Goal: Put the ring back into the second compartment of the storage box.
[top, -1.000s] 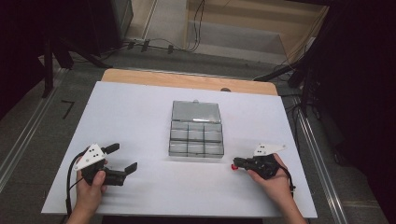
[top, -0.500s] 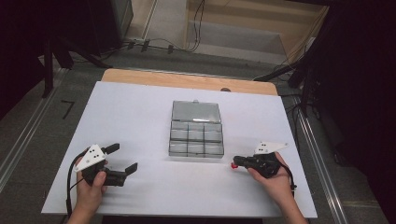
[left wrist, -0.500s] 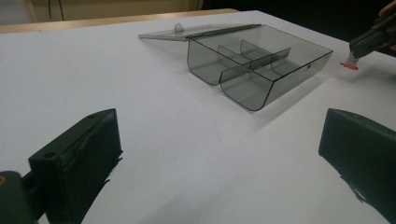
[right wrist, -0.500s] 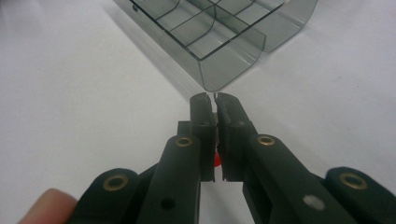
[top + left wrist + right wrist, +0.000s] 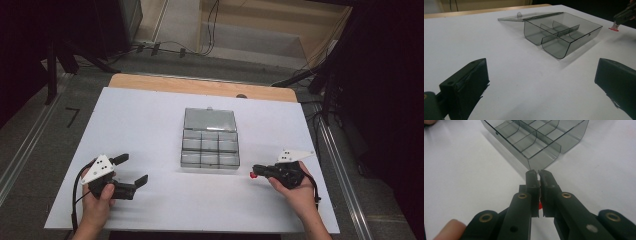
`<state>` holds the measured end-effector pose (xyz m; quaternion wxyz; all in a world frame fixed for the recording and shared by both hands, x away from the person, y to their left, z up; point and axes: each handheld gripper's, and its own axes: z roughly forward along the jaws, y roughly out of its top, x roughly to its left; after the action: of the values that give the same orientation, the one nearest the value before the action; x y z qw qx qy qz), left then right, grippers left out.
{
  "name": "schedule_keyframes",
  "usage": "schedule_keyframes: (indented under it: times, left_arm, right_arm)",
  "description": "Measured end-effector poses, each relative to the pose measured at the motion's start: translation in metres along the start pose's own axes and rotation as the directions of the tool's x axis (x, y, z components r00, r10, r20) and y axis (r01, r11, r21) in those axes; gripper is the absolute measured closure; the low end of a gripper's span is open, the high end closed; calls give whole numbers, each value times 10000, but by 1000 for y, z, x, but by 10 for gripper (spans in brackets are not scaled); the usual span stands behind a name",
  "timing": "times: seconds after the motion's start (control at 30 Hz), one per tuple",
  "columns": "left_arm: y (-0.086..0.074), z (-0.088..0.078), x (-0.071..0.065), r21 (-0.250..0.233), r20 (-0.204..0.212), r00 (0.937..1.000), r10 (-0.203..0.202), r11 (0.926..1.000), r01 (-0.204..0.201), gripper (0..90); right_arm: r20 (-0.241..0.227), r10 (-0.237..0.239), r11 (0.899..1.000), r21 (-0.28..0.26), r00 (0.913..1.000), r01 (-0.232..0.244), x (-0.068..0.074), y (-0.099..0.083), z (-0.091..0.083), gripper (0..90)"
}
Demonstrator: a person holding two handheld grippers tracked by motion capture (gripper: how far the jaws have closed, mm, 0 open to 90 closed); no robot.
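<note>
A clear grey compartment box [image 5: 210,152] lies in the middle of the white table [image 5: 150,120], its lid [image 5: 210,120] folded flat behind it. The compartments look empty. My right gripper [image 5: 257,172] lies near the box's front right corner, pointing left, shut on a small red piece [image 5: 253,175]. In the right gripper view the red piece [image 5: 539,205] peeks out between the closed jaws of the right gripper [image 5: 537,173], just short of the box [image 5: 536,137]. My left gripper [image 5: 134,168] rests at the front left, open and holding nothing. In the left gripper view the left gripper [image 5: 541,67] faces the box [image 5: 564,32].
A wooden strip [image 5: 200,86] runs along the table's far edge, with cables on the floor beyond it. Metal rails [image 5: 30,145] flank the table. White tabletop surrounds the box on all sides.
The right gripper with the red piece has shifted only slightly. The left gripper has stayed where it was.
</note>
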<state>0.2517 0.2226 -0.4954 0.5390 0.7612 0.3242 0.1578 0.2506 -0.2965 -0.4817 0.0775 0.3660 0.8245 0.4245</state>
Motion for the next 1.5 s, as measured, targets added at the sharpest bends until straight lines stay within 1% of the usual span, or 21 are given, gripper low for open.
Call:
schedule_keyframes:
  times: [0.27, 0.53, 0.6, 0.87, 1.1, 1.5]
  left_arm:
    - [0, 1, 0, 80, -21, 10000, 3, 10000, -3, 0]
    - [0, 1, 0, 52, 3, 10000, 4, 10000, -4, 0]
    - [0, 1, 0, 45, 8, 10000, 1, 10000, -1, 0]
    - [0, 1, 0, 99, 35, 10000, -13, 10000, 13, 0]
    - [0, 0, 0, 9, 55, 10000, -75, 10000, 75, 0]
    - [0, 0, 1, -24, 86, 9999, -85, 10000, 85, 0]
  right_arm:
    - [-146, -40, 10000, -43, 9999, 39, 1, 8, -3, 842]
    - [-205, -79, 9999, -127, 9998, 76, 3, 13, -4, 843]
    - [-202, -104, 9999, -83, 9997, 102, 3, 14, -3, 842]
    - [-244, -143, 9997, -209, 9996, 138, 5, 22, -2, 843]
    - [-232, -274, 9993, -246, 9994, 269, 5, 29, -2, 842]
    - [-189, -301, 9991, -293, 9994, 295, 4, 38, -4, 842]
